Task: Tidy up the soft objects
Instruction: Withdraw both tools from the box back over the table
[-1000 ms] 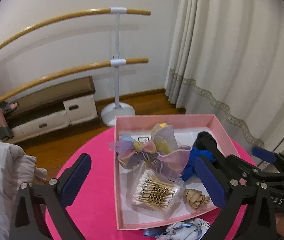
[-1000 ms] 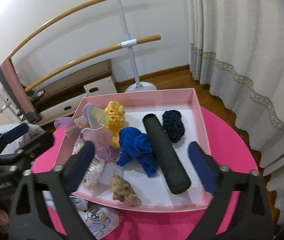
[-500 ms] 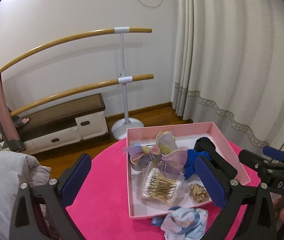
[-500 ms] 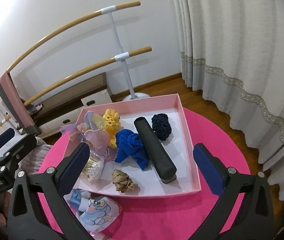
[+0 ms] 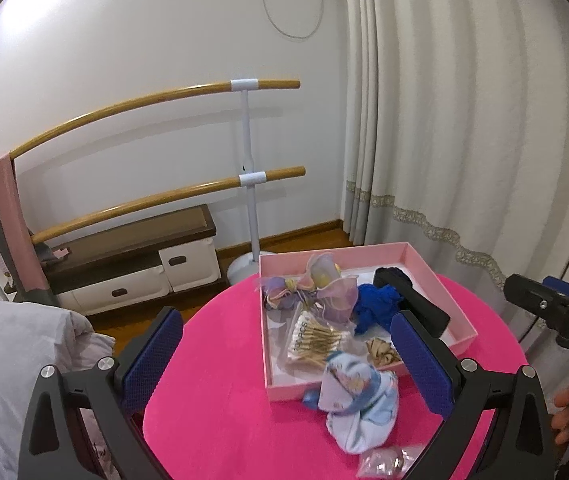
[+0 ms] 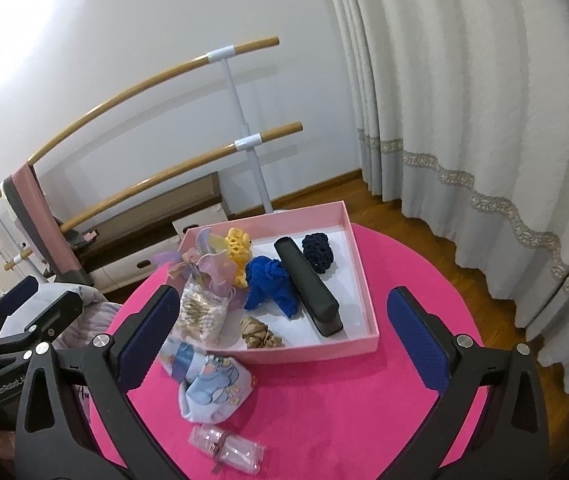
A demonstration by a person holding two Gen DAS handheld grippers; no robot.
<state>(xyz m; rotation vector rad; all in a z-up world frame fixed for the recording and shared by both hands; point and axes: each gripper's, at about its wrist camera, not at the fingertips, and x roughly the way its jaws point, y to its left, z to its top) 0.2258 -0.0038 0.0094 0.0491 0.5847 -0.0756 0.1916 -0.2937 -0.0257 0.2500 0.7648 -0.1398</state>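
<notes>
Here, left gripper [image 5: 288, 354] raised, fingers apart, right gripper [image 6: 284, 338] likewise

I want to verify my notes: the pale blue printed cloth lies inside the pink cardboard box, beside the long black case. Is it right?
Not quite. The pale blue printed cloth lies outside the pink cardboard box, on the pink round table by its near wall. The long black case is inside. The right wrist view shows it.
</notes>
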